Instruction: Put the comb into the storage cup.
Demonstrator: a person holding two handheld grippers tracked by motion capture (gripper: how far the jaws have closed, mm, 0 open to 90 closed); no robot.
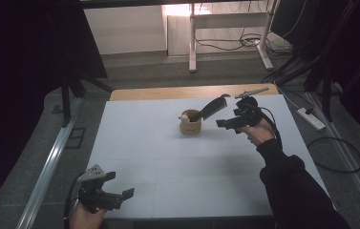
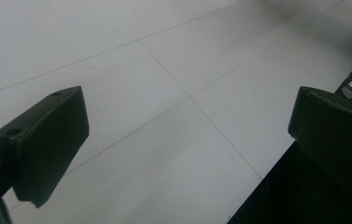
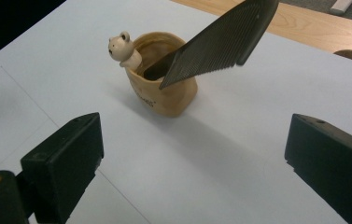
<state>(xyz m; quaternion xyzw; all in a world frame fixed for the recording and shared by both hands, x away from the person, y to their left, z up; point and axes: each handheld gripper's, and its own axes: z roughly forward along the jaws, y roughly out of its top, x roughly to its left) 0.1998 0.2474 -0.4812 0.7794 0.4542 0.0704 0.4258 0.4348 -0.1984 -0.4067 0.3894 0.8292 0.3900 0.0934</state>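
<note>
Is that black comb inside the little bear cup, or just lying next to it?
Inside. The comb has its handle end down in the cup and leans on the rim, teeth end sticking up and out.

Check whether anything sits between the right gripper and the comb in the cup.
Nothing visible does. The right gripper is open and faces the tan cup across bare white tabletop. The black comb leans out of the cup toward the gripper's side, and only the table surface lies between the jaws and it.
</note>
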